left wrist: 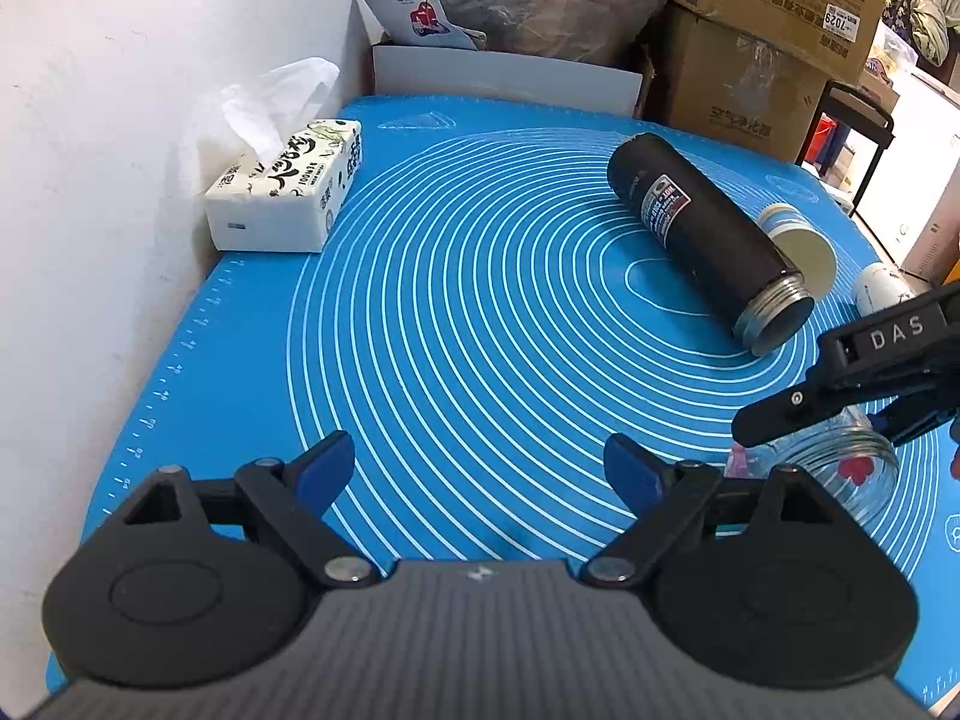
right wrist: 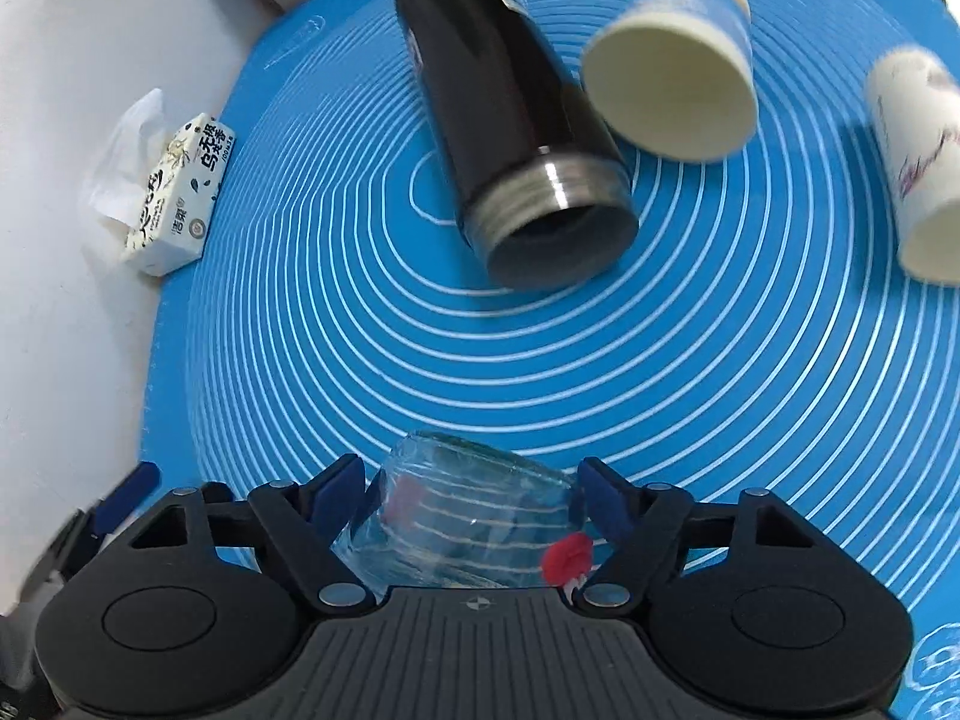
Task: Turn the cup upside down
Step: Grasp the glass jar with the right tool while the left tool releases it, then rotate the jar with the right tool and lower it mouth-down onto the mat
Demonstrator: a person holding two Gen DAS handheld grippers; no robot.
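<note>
I see a blue mat (left wrist: pixel 420 312) with white concentric rings covering the desk, a white wall on its left and cardboard boxes (left wrist: pixel 750 42) stacked behind. A tissue pack (left wrist: pixel 282 192) sits by the wall; a black flask (right wrist: pixel 510 120) lies on its side mid-mat, with two paper cups (right wrist: pixel 678 72) lying beyond it. My right claw (right wrist: pixel 474 510) has its blue pads against both sides of the clear glass cup (right wrist: pixel 474 522), which lies tilted near the mat's front edge. My left claw (left wrist: pixel 474 468) gapes wide, holding nothing.
</note>
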